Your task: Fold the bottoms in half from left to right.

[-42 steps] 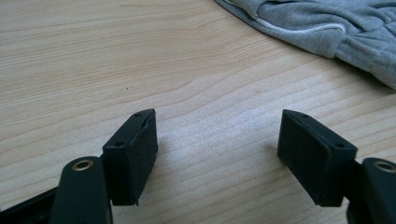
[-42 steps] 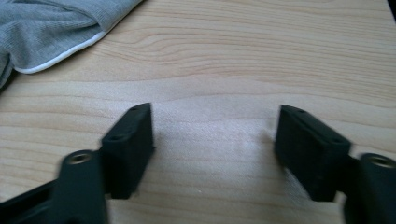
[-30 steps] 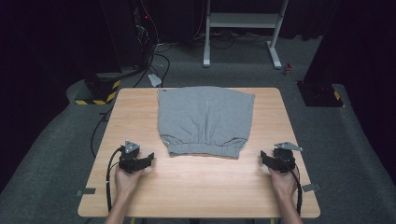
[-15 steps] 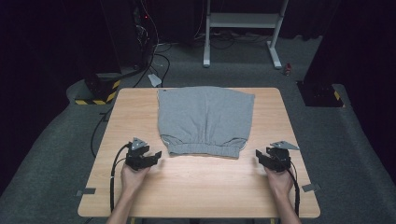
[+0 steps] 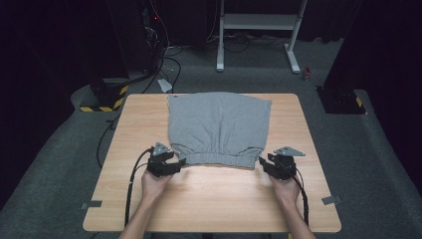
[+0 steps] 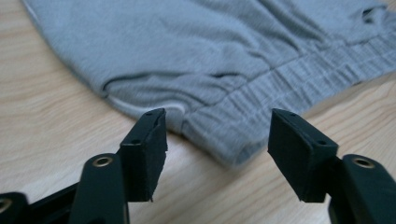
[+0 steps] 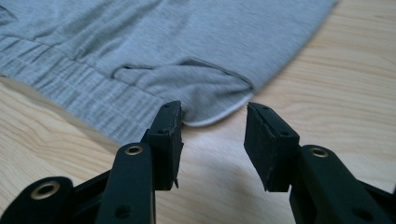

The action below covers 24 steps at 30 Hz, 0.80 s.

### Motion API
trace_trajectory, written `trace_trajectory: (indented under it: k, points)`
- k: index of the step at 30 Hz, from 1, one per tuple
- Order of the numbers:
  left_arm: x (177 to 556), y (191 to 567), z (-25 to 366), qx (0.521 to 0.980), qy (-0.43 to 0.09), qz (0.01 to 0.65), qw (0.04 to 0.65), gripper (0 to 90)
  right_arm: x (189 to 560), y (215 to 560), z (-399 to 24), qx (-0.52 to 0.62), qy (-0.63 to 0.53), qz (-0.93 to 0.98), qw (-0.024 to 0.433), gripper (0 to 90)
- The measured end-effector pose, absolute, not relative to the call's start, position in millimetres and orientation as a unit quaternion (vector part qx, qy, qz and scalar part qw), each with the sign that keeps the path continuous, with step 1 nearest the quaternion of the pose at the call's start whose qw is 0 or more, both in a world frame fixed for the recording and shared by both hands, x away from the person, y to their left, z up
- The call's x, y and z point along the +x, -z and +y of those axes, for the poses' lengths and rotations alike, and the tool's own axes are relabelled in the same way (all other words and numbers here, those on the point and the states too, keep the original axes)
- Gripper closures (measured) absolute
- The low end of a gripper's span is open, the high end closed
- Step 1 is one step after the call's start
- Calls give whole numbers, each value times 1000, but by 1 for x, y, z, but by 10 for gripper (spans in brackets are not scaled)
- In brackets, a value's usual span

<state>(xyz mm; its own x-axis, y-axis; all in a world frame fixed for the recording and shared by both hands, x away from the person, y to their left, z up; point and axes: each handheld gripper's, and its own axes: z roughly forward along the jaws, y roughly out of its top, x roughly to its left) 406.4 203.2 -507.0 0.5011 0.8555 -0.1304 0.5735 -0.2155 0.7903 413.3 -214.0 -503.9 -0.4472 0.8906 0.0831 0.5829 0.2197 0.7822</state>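
A pair of grey knitted cotton shorts [image 5: 219, 127] lies flat on the pale rectangular wooden table [image 5: 214, 199], its ribbed elastic waistband [image 5: 219, 159] turned toward the person and its leg ends at the far edge. The left gripper [image 5: 175, 164], held in the person's left hand [image 5: 155, 183], rests just beside the waistband's left corner. In the left gripper view its jaws stand fairly wide, having just been closing, with the waistband corner [image 6: 233, 149] lying ahead of the gap and no pad pressing on it. The right gripper [image 5: 266, 164], held in the right hand [image 5: 284, 186], sits at the waistband's right corner. In the right gripper view its jaws stand narrower, also having just been closing, and the rounded pocket edge [image 7: 210, 116] of the shorts lies just beyond the tips, untouched. A black cable [image 5: 130, 189] loops from the left gripper across the table's near left part. Nothing lies between either gripper and the cloth. Beyond the table, on the grey carpet [image 5: 378, 164], stand a white metal frame [image 5: 259, 22] at the far side, a black-and-yellow striped base [image 5: 102, 102] at the left and a dark block [image 5: 338, 99] at the right. Two grey tape strips [image 5: 331, 200] mark the table's near edge.
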Motion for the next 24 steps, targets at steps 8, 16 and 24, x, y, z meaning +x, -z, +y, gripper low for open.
trace_trajectory:
  k: [8,16,24]
  points:
    - [417,502,188,766,-175,460,413,454,422,502,-190,469,-388,771,188,623]
    - [430,505,173,770,-174,465,401,547,432,505,-174,460,-384,779,184,703]
    - [434,512,171,776,-178,472,378,581,440,509,-166,465,-374,781,184,721]
